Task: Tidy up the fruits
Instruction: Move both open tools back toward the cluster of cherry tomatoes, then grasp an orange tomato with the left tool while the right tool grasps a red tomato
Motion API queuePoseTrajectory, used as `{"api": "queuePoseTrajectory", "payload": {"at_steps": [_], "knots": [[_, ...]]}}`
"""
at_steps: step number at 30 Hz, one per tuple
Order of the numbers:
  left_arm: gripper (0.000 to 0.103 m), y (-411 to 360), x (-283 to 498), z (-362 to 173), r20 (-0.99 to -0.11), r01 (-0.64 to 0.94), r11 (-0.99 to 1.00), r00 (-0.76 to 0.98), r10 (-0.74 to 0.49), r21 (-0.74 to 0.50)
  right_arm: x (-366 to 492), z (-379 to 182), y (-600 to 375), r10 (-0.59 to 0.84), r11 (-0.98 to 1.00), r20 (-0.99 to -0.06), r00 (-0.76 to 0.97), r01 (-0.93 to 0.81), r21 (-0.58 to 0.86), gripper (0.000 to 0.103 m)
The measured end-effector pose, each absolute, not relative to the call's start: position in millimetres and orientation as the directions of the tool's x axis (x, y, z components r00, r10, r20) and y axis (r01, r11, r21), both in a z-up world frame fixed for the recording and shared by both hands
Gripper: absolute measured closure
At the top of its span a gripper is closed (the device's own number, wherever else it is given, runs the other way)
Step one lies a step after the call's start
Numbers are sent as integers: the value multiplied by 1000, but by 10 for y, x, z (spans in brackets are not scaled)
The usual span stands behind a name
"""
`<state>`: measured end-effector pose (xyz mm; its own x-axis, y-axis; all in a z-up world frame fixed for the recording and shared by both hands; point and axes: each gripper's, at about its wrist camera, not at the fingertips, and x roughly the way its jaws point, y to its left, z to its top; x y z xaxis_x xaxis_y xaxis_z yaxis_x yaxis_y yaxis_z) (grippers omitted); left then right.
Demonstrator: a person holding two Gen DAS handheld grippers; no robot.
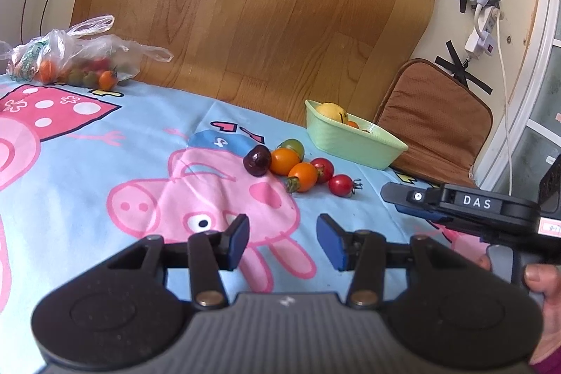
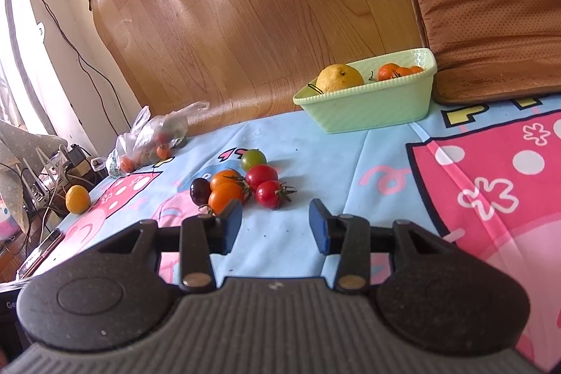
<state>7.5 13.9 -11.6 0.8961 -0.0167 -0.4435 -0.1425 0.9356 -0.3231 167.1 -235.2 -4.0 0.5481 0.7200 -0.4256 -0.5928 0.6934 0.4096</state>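
A cluster of cherry tomatoes lies on the Peppa Pig cloth (image 1: 87,170): two orange tomatoes (image 1: 284,161), two red tomatoes (image 1: 340,184), a green tomato (image 1: 293,146) and a dark cherry (image 1: 257,160). The cluster also shows in the right wrist view (image 2: 259,177). A light green basket (image 1: 350,142) (image 2: 371,109) behind them holds a yellow citrus (image 2: 339,77) and small oranges (image 2: 392,72). My left gripper (image 1: 282,235) is open and empty, short of the cluster. My right gripper (image 2: 275,223) is open and empty, just in front of the red tomatoes; its body shows in the left wrist view (image 1: 463,202).
A clear plastic bag (image 1: 70,58) (image 2: 154,139) with more tomatoes lies at the cloth's far left. A loose orange fruit (image 2: 78,198) sits near the left edge. A brown cushion (image 1: 434,118) (image 2: 491,6) leans behind the basket. A wooden board (image 1: 245,6) stands at the back.
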Motion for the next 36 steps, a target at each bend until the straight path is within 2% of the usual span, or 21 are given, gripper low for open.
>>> {"api": "queuePoseTrajectory", "payload": {"at_steps": [16, 21, 24, 26, 30, 36], "knots": [[60, 190, 161, -156, -517, -212, 924, 856, 18, -319, 1677, -37, -2315, 728, 684, -436, 529, -609, 402, 55], [60, 369, 175, -113, -497, -207, 886, 867, -29, -414, 1662, -1, -2344, 737, 673, -433, 519, -622, 400, 55], [61, 395, 258, -16, -476, -170, 894, 878, -54, -415, 1651, 83, -2380, 751, 654, -430, 501, -654, 379, 55], [61, 355, 393, 20, -477, -134, 906, 875, -82, -401, 1669, 129, -2358, 762, 633, -433, 481, -692, 346, 55], [62, 224, 701, 23, -490, -60, 922, 859, -147, -382, 1781, 114, -2151, 725, 631, -502, 471, -746, 213, 55], [60, 189, 1048, -38, -531, -56, 937, 835, -146, -346, 1904, 56, -1955, 710, 596, -544, 447, -793, 126, 55]]}}
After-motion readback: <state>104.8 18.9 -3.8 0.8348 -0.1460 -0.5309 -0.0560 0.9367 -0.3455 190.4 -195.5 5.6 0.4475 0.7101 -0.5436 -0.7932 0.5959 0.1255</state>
